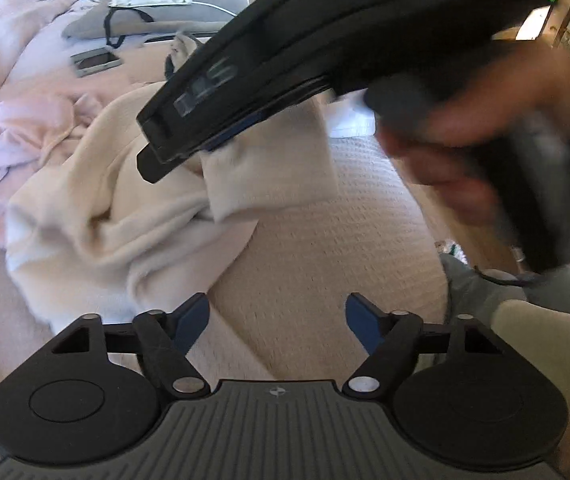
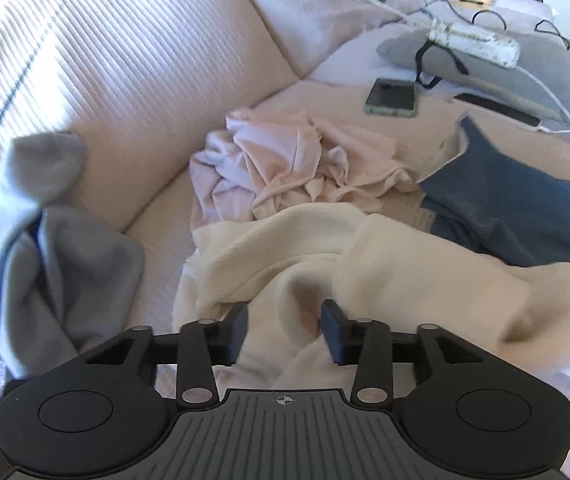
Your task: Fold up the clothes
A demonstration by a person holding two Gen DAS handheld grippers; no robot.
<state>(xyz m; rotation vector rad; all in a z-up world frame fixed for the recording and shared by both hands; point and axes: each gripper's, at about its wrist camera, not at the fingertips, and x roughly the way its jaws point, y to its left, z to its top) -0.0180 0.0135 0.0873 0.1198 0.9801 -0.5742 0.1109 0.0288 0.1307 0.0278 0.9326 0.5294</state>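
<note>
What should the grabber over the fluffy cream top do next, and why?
Probably close the right gripper on the cream top. Its jaws stand open with a raised fold of the fabric between them, so a pinch here looks likely to catch it. The left gripper hangs open over the bare sofa cushion, holding nothing.
</note>
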